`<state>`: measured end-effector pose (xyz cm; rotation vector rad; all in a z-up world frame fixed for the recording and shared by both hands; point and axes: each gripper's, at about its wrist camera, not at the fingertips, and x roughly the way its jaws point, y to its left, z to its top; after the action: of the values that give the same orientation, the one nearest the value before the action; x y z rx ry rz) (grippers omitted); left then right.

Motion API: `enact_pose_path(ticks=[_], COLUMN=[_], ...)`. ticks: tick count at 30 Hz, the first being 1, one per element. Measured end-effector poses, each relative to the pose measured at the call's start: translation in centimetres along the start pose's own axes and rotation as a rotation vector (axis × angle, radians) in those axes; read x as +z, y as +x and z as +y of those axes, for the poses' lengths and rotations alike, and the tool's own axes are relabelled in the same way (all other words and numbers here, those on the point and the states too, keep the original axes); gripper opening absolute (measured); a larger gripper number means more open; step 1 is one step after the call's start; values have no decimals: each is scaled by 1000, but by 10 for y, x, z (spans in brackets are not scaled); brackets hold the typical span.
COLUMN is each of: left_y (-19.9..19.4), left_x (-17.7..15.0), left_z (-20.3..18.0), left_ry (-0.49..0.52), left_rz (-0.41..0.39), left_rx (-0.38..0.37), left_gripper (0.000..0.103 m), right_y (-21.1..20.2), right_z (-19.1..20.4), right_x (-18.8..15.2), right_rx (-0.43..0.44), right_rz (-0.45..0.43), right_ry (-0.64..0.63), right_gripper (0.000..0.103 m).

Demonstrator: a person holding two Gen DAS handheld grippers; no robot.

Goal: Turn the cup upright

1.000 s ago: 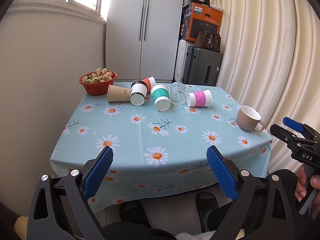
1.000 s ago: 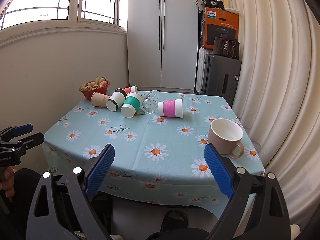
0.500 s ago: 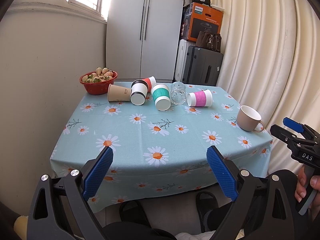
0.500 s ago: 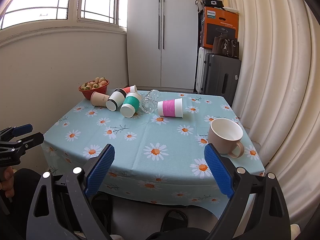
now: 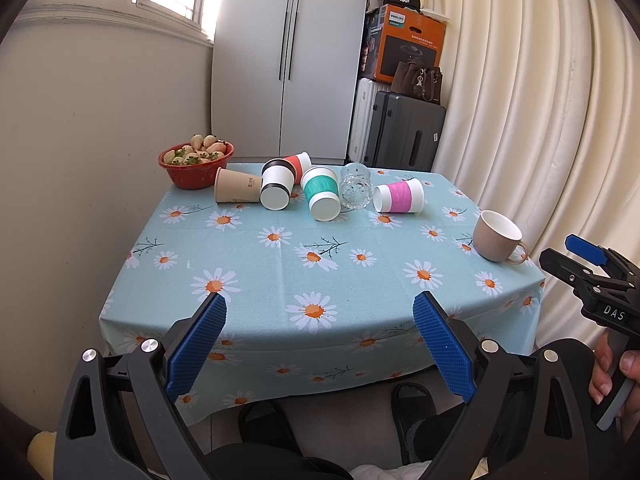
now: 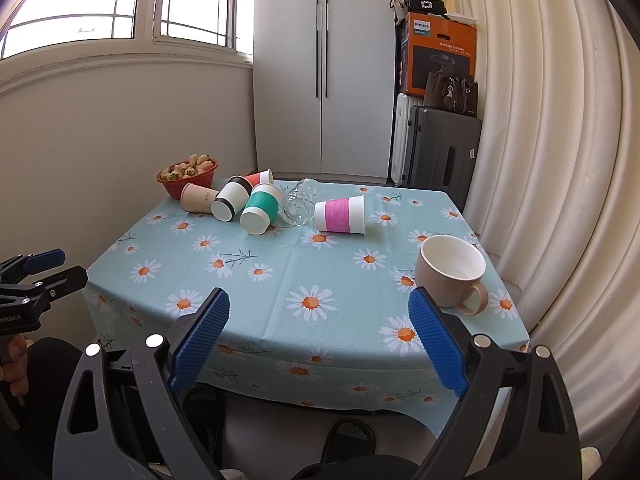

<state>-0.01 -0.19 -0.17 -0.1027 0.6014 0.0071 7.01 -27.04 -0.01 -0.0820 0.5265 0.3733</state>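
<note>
Both grippers, left [image 5: 318, 340] & right [image 6: 318, 338], gape wide, empty, near table [image 5: 280, 280] edge. Cups lie tipped far side; mug [image 6: 450, 270] upright, right.

Left wrist view: from my left gripper [image 5: 320, 344], off the bench's [image 5: 320, 280] near edge, facing across it to the wardrobe [image 5: 288, 60] | Right wrist view: from my right gripper [image 6: 318, 336], same side, further right, nearer the mug [image 6: 450, 270] | Shared: whole benchtop, each view catching the other gripper.
</note>
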Motion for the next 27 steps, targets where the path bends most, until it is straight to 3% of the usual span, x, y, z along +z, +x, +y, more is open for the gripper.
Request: enact_pose_path(ticks=[18,23,27], left_y=[1,11,22], left_x=[-1,0,5], left_z=[0,4,11], left_ry=[-11,-38,-84], left_rz=[12,68,127], left_rx=[-3,-34,-102], left_gripper=[92,92,92], right_y=[4,15,31], right_z=[-3,-9,-9], right_x=[-1,5,11], right_rx=[-11,13,71], right_rz=[29,86,132], right_ry=[28,69,104], right_gripper=[90,90,90])
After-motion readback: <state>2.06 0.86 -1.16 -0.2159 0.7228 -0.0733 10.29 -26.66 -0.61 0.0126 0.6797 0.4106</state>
